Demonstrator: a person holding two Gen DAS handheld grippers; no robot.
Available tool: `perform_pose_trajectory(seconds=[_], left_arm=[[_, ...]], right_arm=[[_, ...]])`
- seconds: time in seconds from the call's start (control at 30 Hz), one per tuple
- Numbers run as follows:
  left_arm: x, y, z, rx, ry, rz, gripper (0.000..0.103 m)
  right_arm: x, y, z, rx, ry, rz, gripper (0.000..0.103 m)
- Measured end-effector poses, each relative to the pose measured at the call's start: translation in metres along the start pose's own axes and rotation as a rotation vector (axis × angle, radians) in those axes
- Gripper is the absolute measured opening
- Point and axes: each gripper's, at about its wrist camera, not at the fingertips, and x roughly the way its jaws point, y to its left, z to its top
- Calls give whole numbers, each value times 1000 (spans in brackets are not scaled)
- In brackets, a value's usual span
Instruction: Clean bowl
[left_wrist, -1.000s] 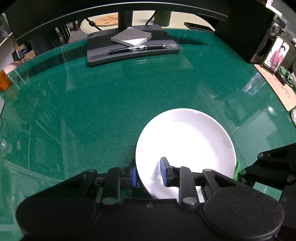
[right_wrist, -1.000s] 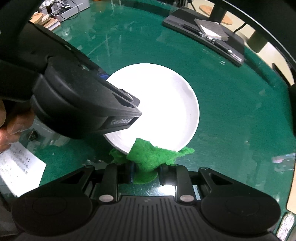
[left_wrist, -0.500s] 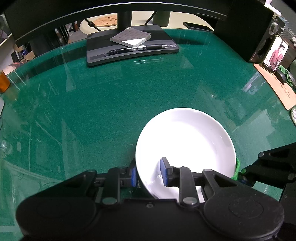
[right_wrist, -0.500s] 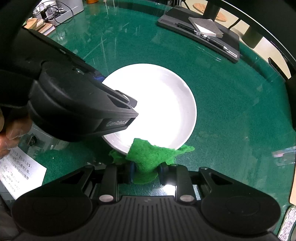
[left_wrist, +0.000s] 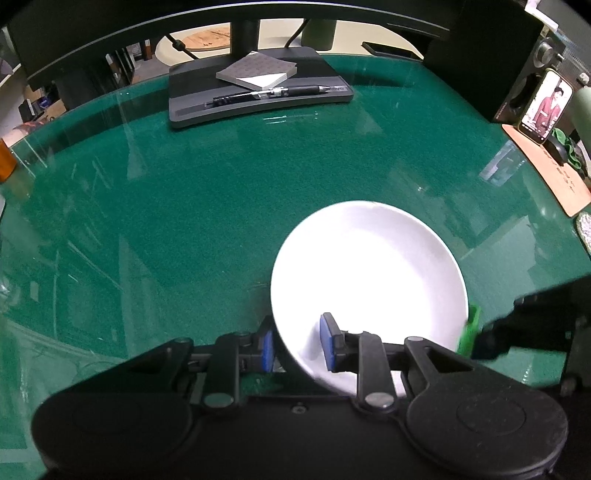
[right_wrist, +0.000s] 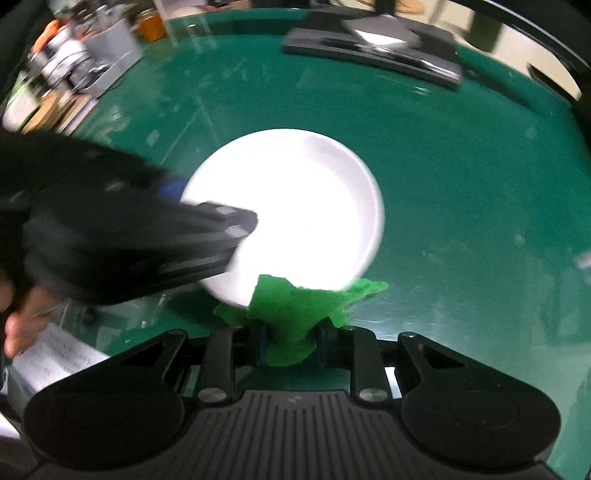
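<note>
From my left wrist view, my left gripper (left_wrist: 297, 345) pinches the near rim of the white bowl (left_wrist: 369, 280) on the green table (left_wrist: 184, 206), while from my right wrist view my right gripper (right_wrist: 291, 341) clamps a green cloth (right_wrist: 295, 310) touching the bowl's (right_wrist: 295, 206) near edge.

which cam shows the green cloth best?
Right wrist. The green cloth fills the space between that gripper's fingers and its front edge overlaps the bowl rim, though blurred. Left wrist catches only a thin green sliver past the bowl's right edge.
</note>
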Motion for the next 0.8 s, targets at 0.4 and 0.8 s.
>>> perform_pose_trajectory(seconds=[0.4, 0.8], left_arm=[[-7, 17, -2, 4, 32, -17, 34], [2, 17, 7, 44, 31, -31, 31]], right_arm=[[0, -8, 0, -79, -18, 19, 25], [-1, 24, -6, -206, 3, 111, 23]])
